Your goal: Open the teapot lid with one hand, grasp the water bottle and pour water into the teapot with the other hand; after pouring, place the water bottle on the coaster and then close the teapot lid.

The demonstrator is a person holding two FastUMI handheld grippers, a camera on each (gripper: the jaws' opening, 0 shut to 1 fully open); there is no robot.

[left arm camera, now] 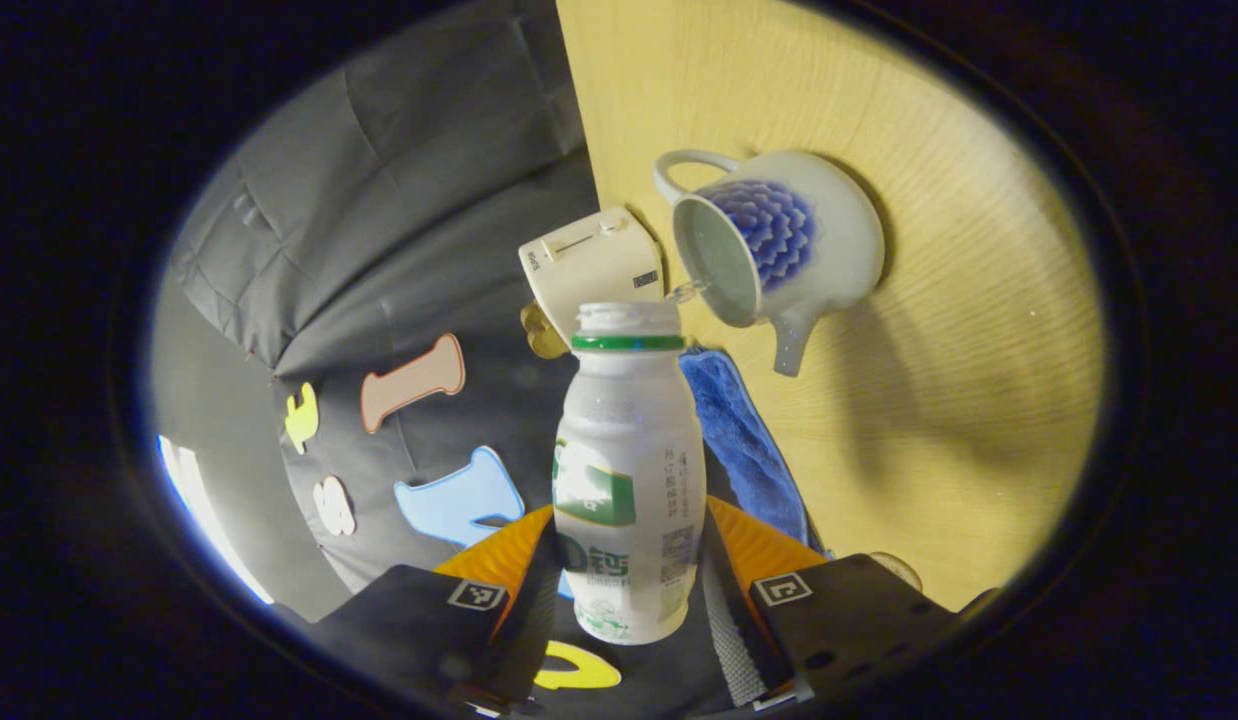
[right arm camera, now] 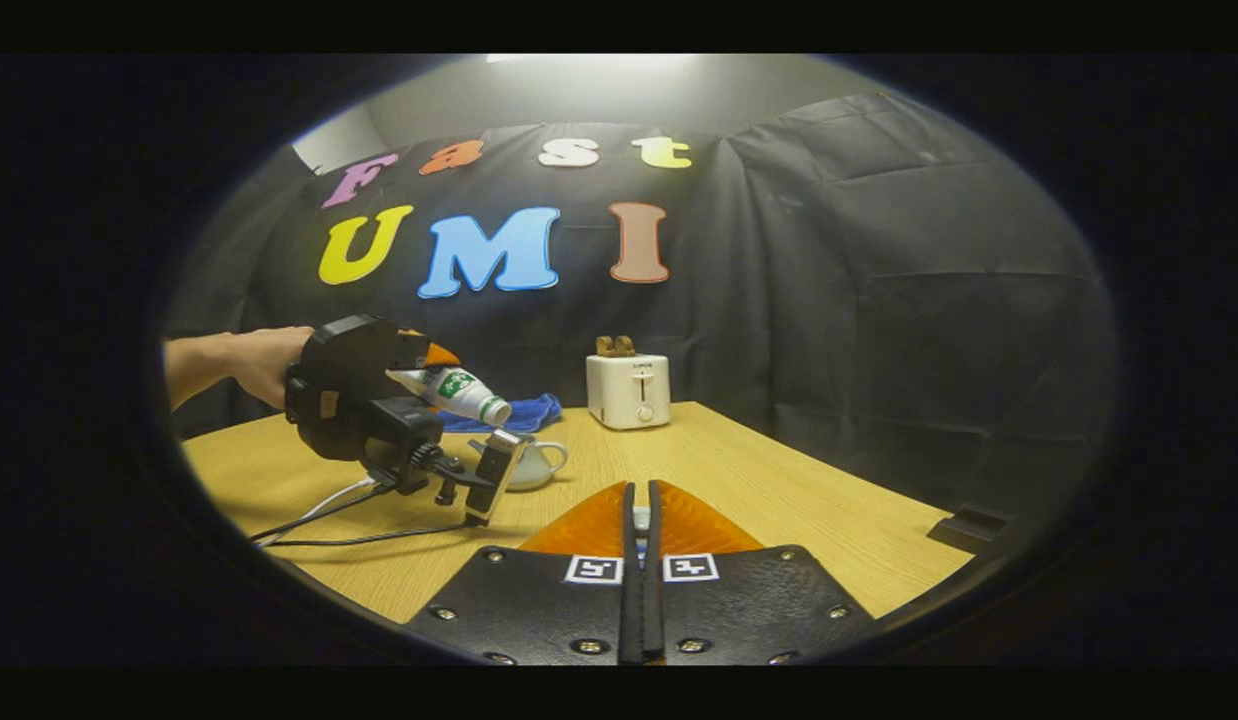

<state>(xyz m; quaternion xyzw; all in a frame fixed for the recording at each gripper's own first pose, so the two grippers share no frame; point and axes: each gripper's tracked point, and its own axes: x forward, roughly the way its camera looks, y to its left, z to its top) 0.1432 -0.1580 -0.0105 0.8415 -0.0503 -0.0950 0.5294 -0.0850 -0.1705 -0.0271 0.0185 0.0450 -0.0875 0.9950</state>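
My left gripper (left arm camera: 629, 545) is shut on a white plastic bottle (left arm camera: 629, 470) with a green neck ring and no cap. The bottle is tipped toward the white teapot (left arm camera: 779, 245) with its blue scale pattern. A thin stream of water runs from the bottle mouth into the pot's open top. From the right gripper view, the same bottle (right arm camera: 459, 392) slants down over the teapot (right arm camera: 534, 465), with a hand behind the left gripper (right arm camera: 449, 385). My right gripper (right arm camera: 639, 490) hovers over the table, jaws pressed together on a pale sliver that looks like the teapot lid.
A white toaster (right arm camera: 629, 390) with bread in it stands at the back of the wooden table (right arm camera: 779, 500), and a blue cloth (right arm camera: 524, 412) lies beside the teapot. Cables (right arm camera: 329, 510) trail from the left gripper across the table. A small dark object (right arm camera: 964, 525) sits at the right edge.
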